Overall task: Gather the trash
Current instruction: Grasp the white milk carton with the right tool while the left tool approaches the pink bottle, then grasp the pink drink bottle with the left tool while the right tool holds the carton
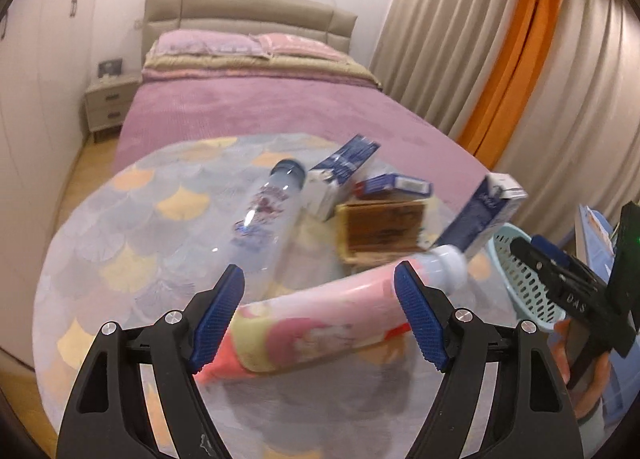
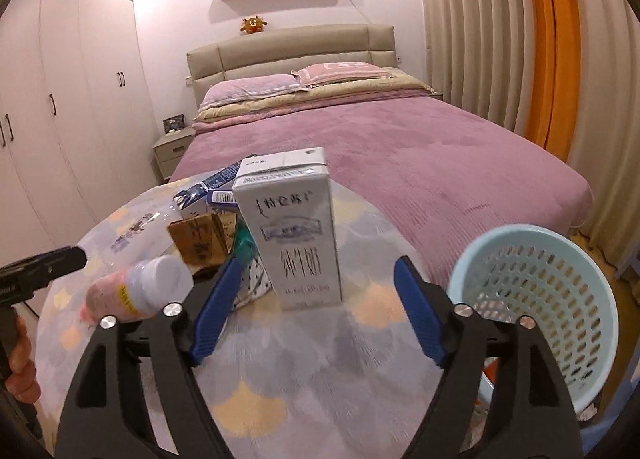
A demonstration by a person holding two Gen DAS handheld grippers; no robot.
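Note:
Trash lies on a round table with a scale-pattern cloth (image 1: 132,243). A pink bottle (image 1: 320,323) with a white cap lies on its side between the spread fingers of my left gripper (image 1: 318,271), and the blue pads stand clear of it. A white milk carton (image 2: 296,239) stands upright just beyond my right gripper (image 2: 318,263), whose jaws are wide apart and do not touch it. A clear plastic bottle (image 1: 268,215), a blue-and-white carton (image 1: 340,175), a blue box (image 1: 392,185) and a brown cardboard box (image 1: 384,227) sit behind. The light blue perforated basket (image 2: 532,307) stands at the table's right edge.
A bed with a purple cover (image 2: 400,147) fills the room behind the table. A nightstand (image 2: 172,147) and white wardrobes (image 2: 60,119) are on the left, beige and orange curtains (image 2: 552,59) on the right. A hand (image 2: 20,359) holds the left gripper's handle.

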